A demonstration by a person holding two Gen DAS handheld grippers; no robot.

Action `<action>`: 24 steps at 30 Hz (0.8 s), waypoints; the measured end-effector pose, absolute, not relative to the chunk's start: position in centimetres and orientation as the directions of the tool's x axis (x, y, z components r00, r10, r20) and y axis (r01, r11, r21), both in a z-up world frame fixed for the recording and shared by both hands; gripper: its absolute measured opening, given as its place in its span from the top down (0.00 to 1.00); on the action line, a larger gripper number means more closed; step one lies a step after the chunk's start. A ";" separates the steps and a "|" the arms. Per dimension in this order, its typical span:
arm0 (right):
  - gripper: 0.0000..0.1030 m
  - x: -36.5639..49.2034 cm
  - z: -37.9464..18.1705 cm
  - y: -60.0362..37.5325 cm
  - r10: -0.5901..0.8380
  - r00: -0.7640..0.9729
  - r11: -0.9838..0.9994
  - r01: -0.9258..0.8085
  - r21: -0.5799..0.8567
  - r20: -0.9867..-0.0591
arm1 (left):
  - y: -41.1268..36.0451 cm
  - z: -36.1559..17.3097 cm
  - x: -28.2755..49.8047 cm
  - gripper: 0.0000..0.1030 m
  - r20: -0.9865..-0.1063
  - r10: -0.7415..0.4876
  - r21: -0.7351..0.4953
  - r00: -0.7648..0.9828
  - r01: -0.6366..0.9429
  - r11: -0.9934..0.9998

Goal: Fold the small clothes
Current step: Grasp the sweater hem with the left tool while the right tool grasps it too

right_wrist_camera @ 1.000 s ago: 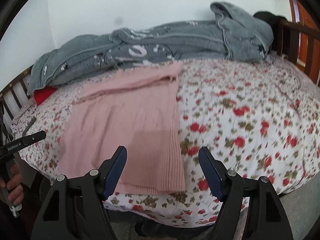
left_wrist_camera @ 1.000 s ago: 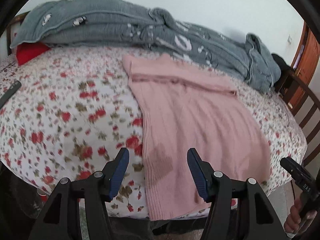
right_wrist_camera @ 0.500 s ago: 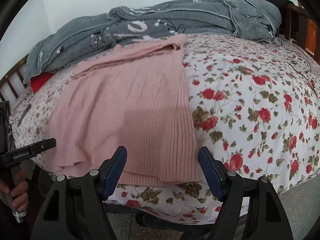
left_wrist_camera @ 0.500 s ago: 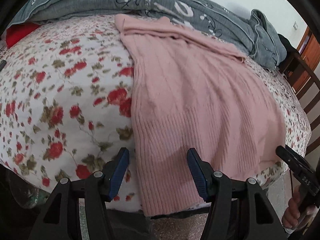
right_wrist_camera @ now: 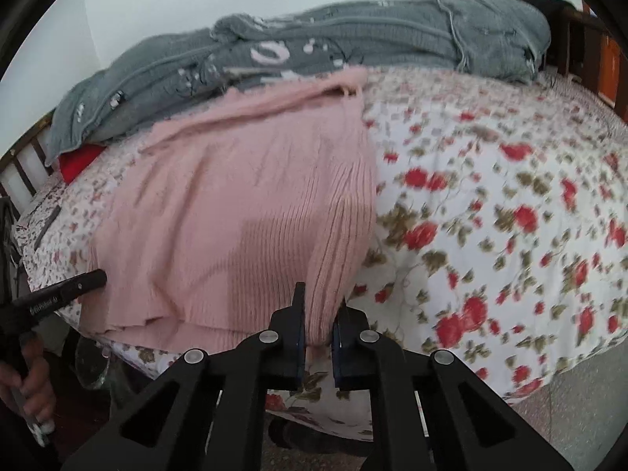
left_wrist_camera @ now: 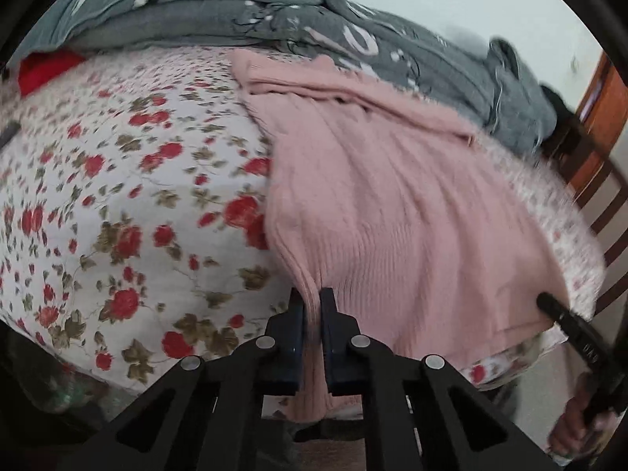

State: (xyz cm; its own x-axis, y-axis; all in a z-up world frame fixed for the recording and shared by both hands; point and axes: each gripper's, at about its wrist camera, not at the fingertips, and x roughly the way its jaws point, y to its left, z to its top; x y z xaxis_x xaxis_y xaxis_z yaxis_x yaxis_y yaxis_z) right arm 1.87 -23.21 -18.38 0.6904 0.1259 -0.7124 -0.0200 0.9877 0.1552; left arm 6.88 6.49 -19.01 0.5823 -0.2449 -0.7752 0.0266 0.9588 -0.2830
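Note:
A pink ribbed knit sweater lies flat on a flowered bedspread, its hem at the near edge of the bed. My left gripper is shut on the hem's left corner. My right gripper is shut on the hem's right corner of the sweater. The pinched cloth bunches up between the blue pads at both corners. The right gripper also shows in the left wrist view, and the left gripper in the right wrist view.
A grey patterned blanket is heaped along the far side of the bed, also in the right wrist view. A red cloth peeks out under it. Wooden bed rails stand at the right.
Both grippers moved in to the sweater's hem and closed on its two near corners. They were open before.

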 end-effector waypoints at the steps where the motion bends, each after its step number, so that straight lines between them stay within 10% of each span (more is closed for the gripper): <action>1: 0.91 1.4 -17.7 -23.4 0.142 0.703 0.985 -0.030 0.170 -0.697 | 7.1 -18.7 6.6 0.92 -0.768 -0.256 -0.300 0.587 0.023 0.954; 18: 0.90 1.7 -20.7 -25.6 0.168 0.658 0.970 0.022 0.242 -0.734 | 8.3 -21.1 6.0 0.91 -0.793 -0.240 -0.308 0.559 -0.028 0.951; 24: 0.73 1.4 -20.3 -25.6 0.096 0.670 0.984 0.050 0.173 -0.736 | 8.6 -20.8 5.9 0.85 -0.786 -0.272 -0.332 0.555 -0.009 0.943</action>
